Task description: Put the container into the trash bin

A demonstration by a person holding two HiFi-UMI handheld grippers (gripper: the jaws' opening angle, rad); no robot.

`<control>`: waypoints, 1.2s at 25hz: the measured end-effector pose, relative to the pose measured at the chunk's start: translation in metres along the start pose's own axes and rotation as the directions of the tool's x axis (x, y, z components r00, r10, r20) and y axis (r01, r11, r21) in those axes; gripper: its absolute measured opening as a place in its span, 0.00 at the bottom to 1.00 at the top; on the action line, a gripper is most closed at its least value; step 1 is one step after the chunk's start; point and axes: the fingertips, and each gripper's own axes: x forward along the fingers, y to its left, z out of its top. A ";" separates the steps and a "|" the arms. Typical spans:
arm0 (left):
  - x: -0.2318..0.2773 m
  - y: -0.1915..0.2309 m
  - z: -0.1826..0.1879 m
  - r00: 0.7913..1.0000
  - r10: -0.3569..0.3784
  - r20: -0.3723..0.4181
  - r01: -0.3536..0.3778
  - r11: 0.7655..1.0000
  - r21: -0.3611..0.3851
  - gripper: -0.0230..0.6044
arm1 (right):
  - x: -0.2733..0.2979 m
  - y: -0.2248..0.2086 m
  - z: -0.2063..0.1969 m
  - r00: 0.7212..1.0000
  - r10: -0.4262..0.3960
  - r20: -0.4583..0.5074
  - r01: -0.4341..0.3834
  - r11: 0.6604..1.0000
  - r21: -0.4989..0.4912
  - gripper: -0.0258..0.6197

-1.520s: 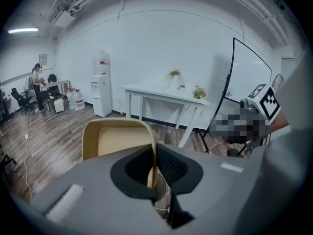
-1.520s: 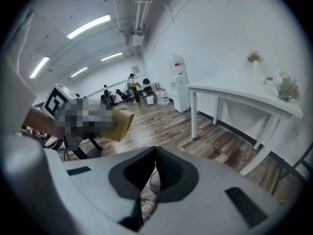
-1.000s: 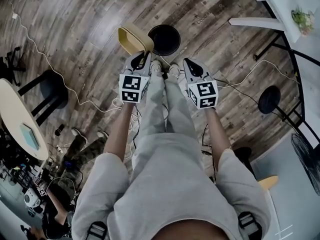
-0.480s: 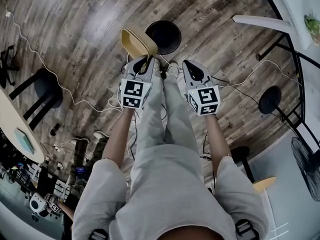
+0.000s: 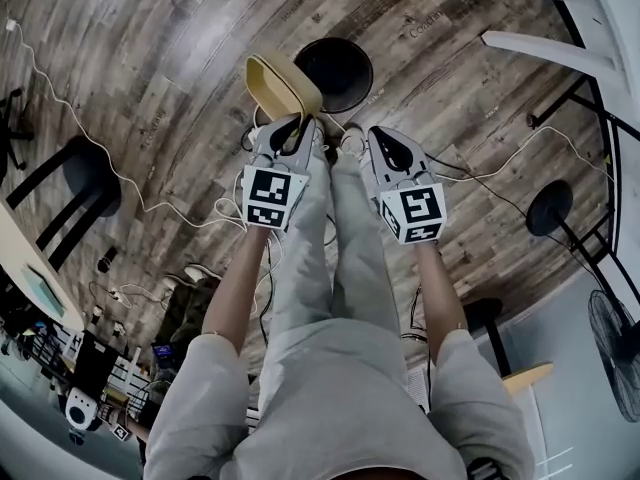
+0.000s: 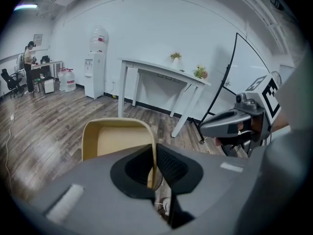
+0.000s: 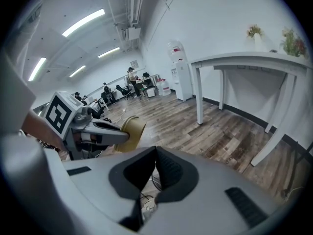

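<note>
1 container [image 5: 283, 83], 1 trash bin [image 5: 345, 73]

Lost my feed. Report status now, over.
Left gripper shut on container rim. Right gripper shut, empty. Container held beside trash bin, not yet in. Nothing between them.

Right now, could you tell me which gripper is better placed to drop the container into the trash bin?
Left: the left gripper pinches the rim of the container near the trash bin; the right gripper is shut, empty.
</note>
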 end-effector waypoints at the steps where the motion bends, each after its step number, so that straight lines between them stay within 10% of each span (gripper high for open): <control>1: 0.003 0.002 -0.003 1.000 -0.003 -0.002 0.003 1.000 0.001 0.09 | 0.004 -0.001 -0.004 1.000 0.000 -0.003 0.000 1.000 0.002 0.06; 30: 0.106 -0.018 -0.080 0.990 -0.116 -0.076 0.116 0.993 -0.007 0.09 | 0.044 -0.048 -0.088 0.998 -0.028 -0.064 0.032 0.998 0.049 0.06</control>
